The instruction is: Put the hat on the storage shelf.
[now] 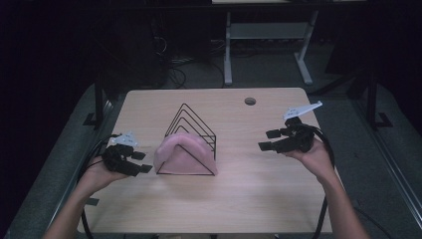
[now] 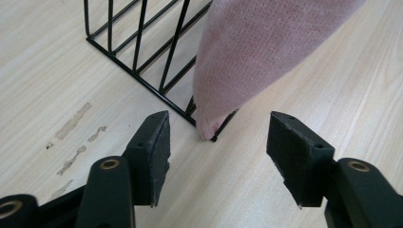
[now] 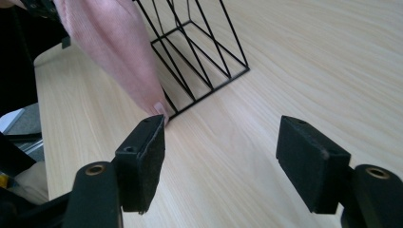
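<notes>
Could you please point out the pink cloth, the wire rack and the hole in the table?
Pink cloth [image 1: 179,154], high view, middle of its draped front.
Wire rack [image 1: 208,134], high view, right side wires.
Hole [image 1: 250,101], high view, its centre, near the table's far edge.

Dim room, grey floor, white desk frame beyond wooden table

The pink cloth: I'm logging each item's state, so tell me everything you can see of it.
The pink cloth is a soft, pale pink fabric with a fine dotted weave and a stitched hem. It hangs draped over the near end of the black wire rack, covering its front triangles, and its lower corners reach the wooden table. It looks limp and smooth, not folded. Neither the left gripper nor the right gripper touches it.
</notes>
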Tool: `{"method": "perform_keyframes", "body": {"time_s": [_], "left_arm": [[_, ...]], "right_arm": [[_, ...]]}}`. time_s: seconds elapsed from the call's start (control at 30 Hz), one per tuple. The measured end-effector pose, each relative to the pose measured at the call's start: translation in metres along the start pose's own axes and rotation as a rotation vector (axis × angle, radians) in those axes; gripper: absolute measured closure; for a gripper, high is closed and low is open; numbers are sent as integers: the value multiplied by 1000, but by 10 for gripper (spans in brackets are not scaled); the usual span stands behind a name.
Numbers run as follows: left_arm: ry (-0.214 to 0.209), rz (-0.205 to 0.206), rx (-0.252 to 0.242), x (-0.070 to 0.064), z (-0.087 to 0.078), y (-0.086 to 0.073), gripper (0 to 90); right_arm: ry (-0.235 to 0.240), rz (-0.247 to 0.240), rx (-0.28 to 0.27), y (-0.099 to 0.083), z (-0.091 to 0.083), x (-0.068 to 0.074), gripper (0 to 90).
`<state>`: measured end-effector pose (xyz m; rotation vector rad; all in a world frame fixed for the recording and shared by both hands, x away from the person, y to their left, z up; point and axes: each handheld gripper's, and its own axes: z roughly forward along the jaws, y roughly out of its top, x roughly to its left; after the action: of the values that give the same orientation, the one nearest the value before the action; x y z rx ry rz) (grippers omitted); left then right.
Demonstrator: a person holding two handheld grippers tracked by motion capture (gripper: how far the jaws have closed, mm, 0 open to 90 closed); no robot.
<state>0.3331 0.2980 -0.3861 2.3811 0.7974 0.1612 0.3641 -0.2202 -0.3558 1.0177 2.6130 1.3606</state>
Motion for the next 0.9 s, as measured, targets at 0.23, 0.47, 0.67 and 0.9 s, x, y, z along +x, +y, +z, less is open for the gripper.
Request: {"method": "perform_keyframes", "body": {"time_s": [0.23,0.47,0.67,0.9], "left_arm": [[4,-9,-5,-1,-1,-2,371],[12,-15,-3,-3,-1,-4,334],[16,-13,1,-6,1,-5,302],[16,-12,5,-7,5,-8,290]], "right_arm": [[-19,34,-7,-21,-13,-7,326],[-42,73,-4,-46,-23,-14,319],[-62,96,3,-64,-31,-17,316],[-78,122,-1,-84,-37,-19,309]]}}
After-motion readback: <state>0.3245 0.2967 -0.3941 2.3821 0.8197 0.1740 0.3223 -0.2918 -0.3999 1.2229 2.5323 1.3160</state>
